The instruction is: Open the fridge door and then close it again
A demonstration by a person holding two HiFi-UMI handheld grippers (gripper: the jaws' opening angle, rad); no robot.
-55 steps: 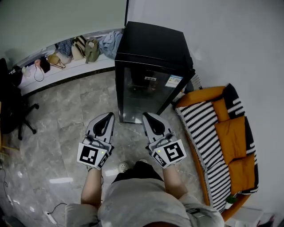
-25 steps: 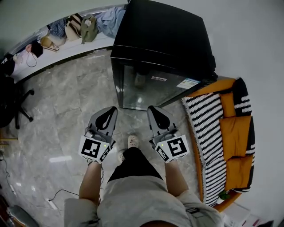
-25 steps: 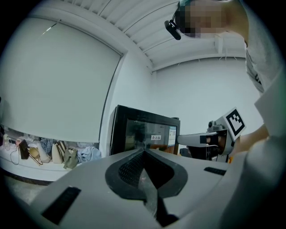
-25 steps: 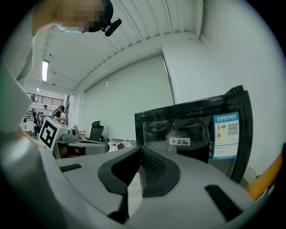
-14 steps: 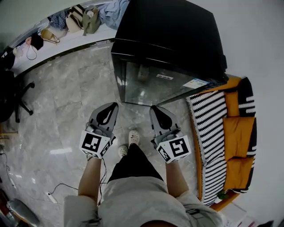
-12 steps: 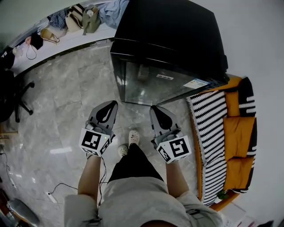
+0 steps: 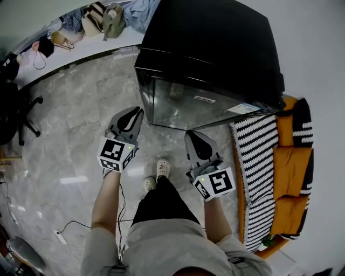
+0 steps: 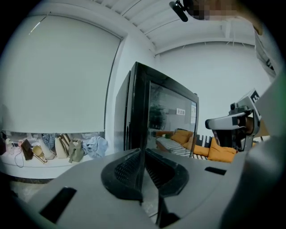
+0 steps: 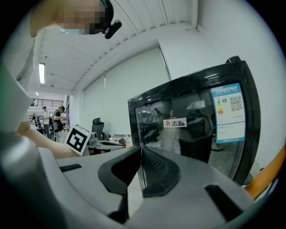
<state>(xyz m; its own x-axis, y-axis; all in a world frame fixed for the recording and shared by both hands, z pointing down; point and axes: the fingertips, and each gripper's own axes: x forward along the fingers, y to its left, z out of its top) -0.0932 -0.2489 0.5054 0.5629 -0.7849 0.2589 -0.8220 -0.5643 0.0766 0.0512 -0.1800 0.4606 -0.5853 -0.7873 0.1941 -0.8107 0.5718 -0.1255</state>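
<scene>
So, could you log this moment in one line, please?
fridge door: closed | left gripper: shut, empty, facing door's left edge | right gripper: shut, empty

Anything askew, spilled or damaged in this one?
Nothing stands out. The fridge stands upright, door shut and undamaged. The left gripper and right gripper are shut, empty, short of it. Bags lie jumbled on the ledge.

Glossy glass-fronted fridge (image 7: 210, 43), polished stone floor (image 7: 75, 124)

Office lounge: swivel chair (image 7: 19, 116), sofa (image 7: 291, 167)
</scene>
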